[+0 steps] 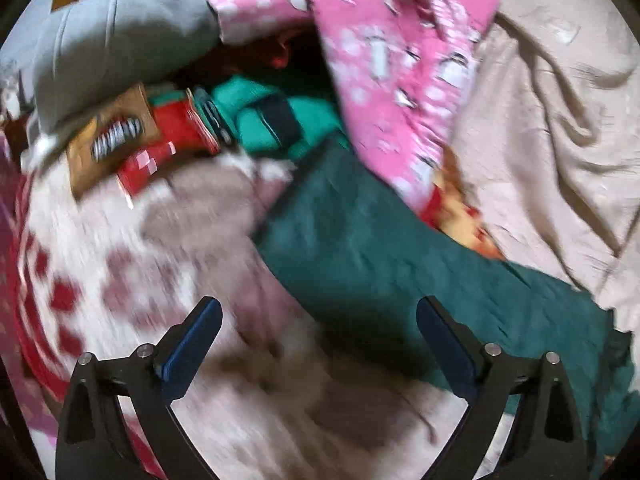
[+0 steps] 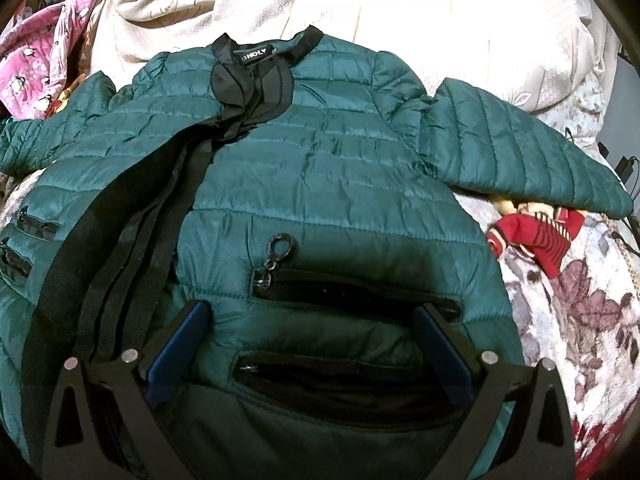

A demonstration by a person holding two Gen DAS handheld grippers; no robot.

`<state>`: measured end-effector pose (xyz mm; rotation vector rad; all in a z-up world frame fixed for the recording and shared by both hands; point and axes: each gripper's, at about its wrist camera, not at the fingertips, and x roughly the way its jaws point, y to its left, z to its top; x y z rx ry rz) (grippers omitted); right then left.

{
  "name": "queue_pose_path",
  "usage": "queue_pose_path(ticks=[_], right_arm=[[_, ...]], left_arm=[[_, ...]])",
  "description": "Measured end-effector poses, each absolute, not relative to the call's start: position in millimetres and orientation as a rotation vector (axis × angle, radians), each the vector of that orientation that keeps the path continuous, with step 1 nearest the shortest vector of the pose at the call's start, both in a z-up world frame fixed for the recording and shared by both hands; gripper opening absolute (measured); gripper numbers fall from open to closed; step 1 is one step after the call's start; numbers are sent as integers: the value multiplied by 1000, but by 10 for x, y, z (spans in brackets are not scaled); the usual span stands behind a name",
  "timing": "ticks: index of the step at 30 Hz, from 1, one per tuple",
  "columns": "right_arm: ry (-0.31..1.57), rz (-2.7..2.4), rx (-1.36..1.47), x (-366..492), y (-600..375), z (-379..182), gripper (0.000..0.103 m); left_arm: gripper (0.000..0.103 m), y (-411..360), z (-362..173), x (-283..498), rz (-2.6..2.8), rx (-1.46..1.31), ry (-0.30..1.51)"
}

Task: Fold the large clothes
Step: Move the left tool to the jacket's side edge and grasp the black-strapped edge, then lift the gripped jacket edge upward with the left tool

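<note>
Puffy, light, slick jacket lying flat; best pinched at sleeve right of collar. Both grippers, left and right: jaws released, empty.

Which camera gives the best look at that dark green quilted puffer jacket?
The right wrist view: the dark green quilted puffer jacket lies spread out, with collar, sleeves and pockets visible. The left wrist view shows only a blurred green strip of it.

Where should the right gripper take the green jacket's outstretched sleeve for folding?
Probably at the cuff end of the sleeve, coming from the right. It lies flat and spread away from the jacket body, its edge free over the blanket. The right gripper is open above the pockets.
</note>
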<state>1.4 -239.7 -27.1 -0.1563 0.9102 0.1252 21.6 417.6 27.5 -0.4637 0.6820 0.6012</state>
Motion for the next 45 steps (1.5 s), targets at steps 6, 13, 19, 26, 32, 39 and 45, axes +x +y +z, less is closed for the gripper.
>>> queue_pose_path(ticks=[6,13,19,26,32,39,45], right_arm=[[903,128,-160,29,-2392,-280,103],[893,125,-163,48,-2375,-291,103],[892,125,-163,49,-2377,-291,103],[892,125,-163,46,-2375,-290,103],[891,124,-163,44,-2372,-289,103],[891,124,-163,58,-2374,-287,103],[890,124,-163,48,-2374,-284,103]], left_arm=[[43,4482,29,644,633,-376,752],[0,4237,-40,786,546,-197,758],[0,3770,358,395,498,-205,612],[0,3134,789,118,486,-129,560],[0,2930,937,64,508,-122,537],[0,2827,1006,-34,541,-90,503],[0,2746,1062,-94,565,-34,449]])
